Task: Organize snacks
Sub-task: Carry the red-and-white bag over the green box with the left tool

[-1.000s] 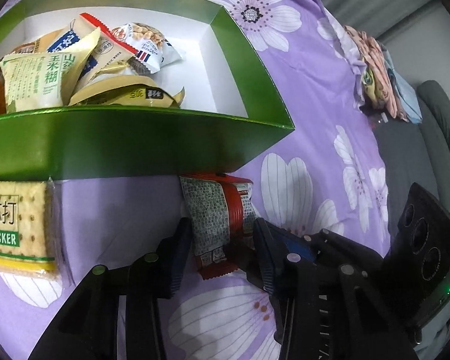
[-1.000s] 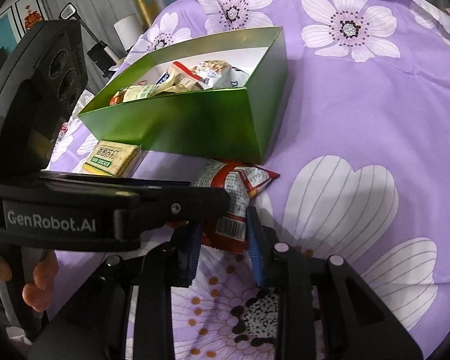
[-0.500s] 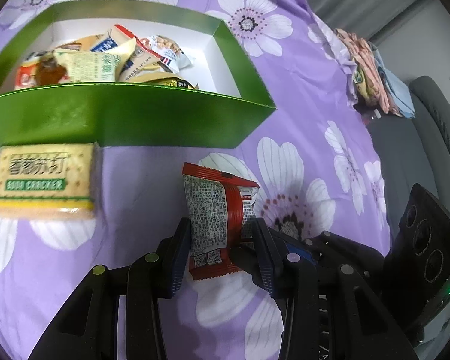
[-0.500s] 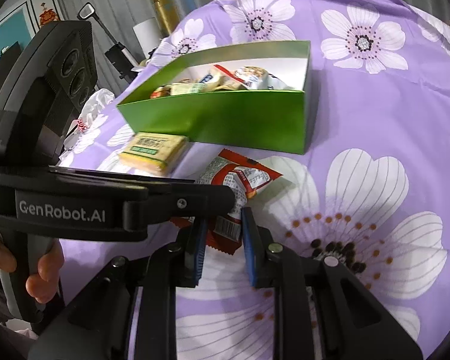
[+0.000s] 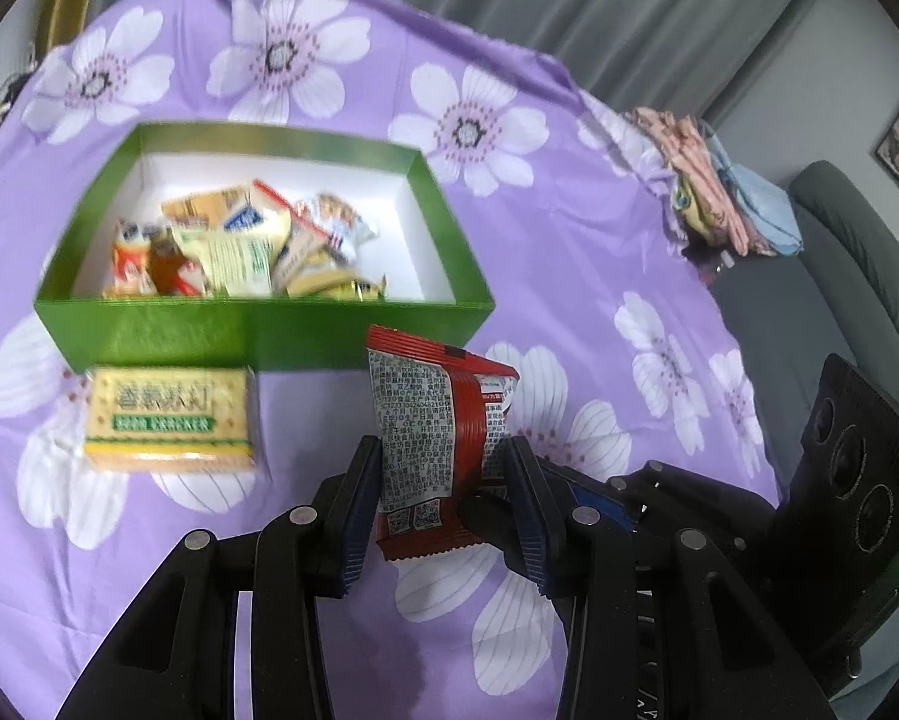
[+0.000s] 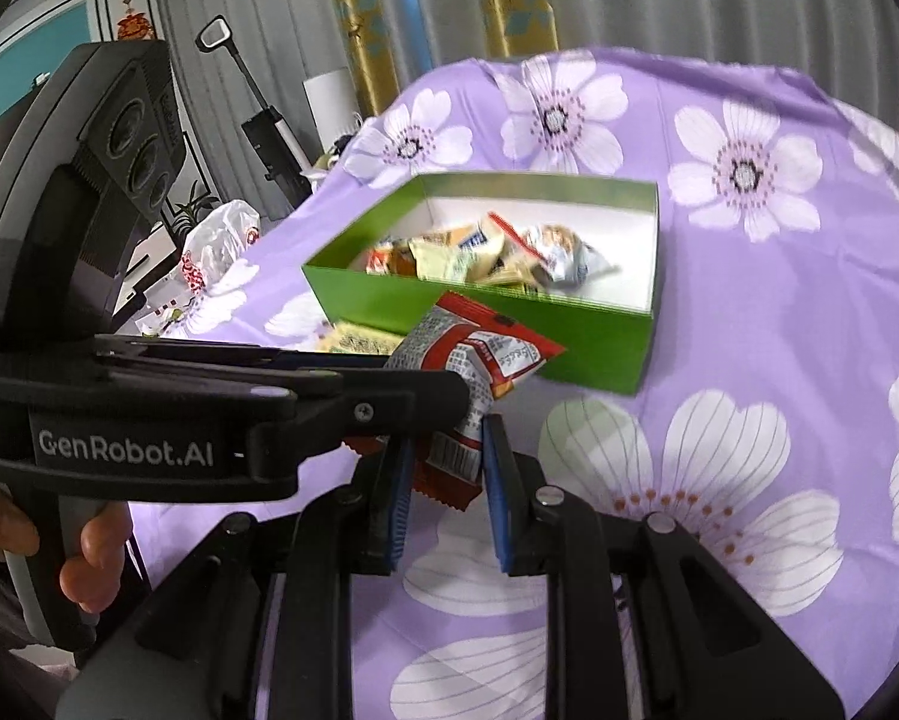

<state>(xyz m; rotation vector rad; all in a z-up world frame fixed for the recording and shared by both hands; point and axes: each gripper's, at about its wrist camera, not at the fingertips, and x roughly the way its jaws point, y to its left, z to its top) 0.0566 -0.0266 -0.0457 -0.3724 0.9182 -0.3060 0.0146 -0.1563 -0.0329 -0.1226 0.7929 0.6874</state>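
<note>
Red snack packet clamped by both tools near the green box

The left tool (image 5: 443,480) and right tool (image 6: 446,468) each gripped the red packet (image 5: 431,426), held off the purple-clothed surface (image 5: 569,276). The green box (image 5: 257,330) of snacks sat at 11 o'clock, a cracker pack (image 5: 170,420) at 9.

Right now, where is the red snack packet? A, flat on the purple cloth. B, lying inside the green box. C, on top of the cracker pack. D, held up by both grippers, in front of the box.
D: the red snack packet is pinched between the left gripper and the right gripper, short of the green box.
</note>
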